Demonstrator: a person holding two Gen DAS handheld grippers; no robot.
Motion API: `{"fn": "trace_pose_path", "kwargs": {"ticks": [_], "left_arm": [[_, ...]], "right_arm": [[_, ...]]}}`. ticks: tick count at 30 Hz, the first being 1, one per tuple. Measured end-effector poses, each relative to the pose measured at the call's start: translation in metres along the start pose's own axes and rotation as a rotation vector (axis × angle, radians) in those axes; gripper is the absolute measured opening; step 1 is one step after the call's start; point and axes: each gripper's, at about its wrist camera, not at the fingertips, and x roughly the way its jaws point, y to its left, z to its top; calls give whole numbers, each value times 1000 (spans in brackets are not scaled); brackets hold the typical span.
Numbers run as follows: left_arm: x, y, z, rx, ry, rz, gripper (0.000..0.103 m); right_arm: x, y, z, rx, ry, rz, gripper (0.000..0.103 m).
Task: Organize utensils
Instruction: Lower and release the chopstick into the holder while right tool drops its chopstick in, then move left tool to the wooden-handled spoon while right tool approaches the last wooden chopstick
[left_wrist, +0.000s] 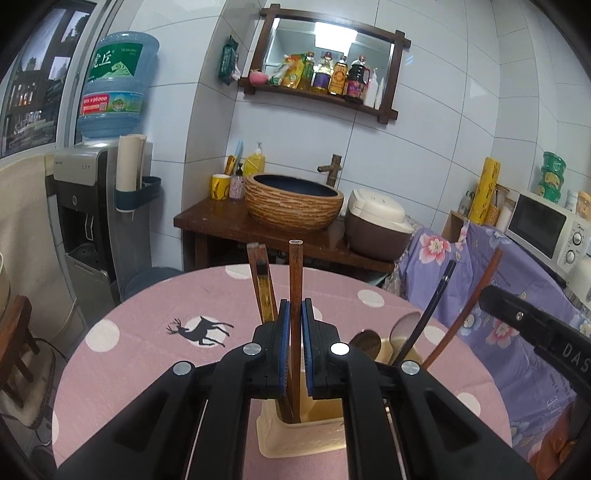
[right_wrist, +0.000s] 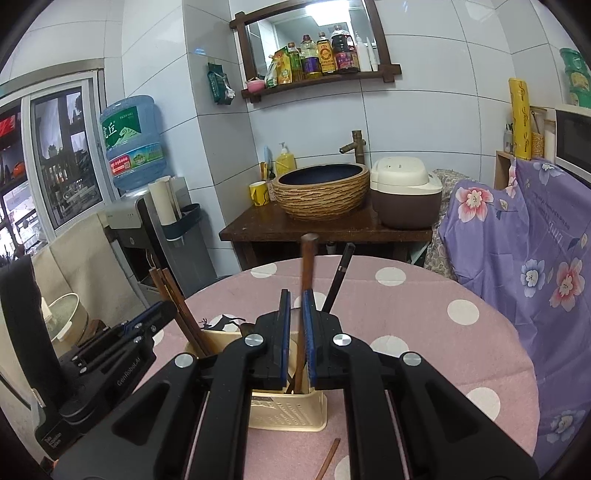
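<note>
Utensils are mostly gathered already in the cream plastic holder (left_wrist: 303, 432) that stands on the pink dotted tablecloth (left_wrist: 147, 354) of the round table, so the job looks well past its middle. Going from the left of the holder: two brown chopsticks (left_wrist: 263, 284) lean in its left compartment, and the left gripper (left_wrist: 294, 314) has its blue pads closed tight on a third brown chopstick (left_wrist: 295, 269), held upright with its lower end already down inside that same compartment. Further right, two spoons (left_wrist: 384, 338) stand bowl-up in the neighbouring compartment, beside a thin black handle (left_wrist: 432, 314) that slants out of the holder. The reddish-brown handle (left_wrist: 469, 306) at the far right is the one the right gripper (right_wrist: 295, 317) has clamped between its nearly shut jaws; from the right wrist view its lower end reaches into the right side of the holder, though the tip is hidden behind the pads and I cannot tell whether it rests on the bottom. What seems left, by my reading, is to let go of both held pieces so they settle, and then to fetch the one brown stick (right_wrist: 328, 458) that lies loose on the cloth just in front of the holder, near the lower edge of the right wrist view. Nothing else stray shows on the table.
</note>
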Motion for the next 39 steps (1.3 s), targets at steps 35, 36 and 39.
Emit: {"fn": "trace_pose_path", "kwargs": {"ticks": [35,36,39], "left_arm": [[-37,-12,-200,168,496,-28,19],[-37,-13,-200,168,495,-30,18],[-33,-16,-199,179,490,-31,18]], "right_arm": [[-36,-60,-199,57,282,-158,82],[-36,-59,-199,57,286,-155,82],[-33,-54,-201,51,300,-137,82]]}}
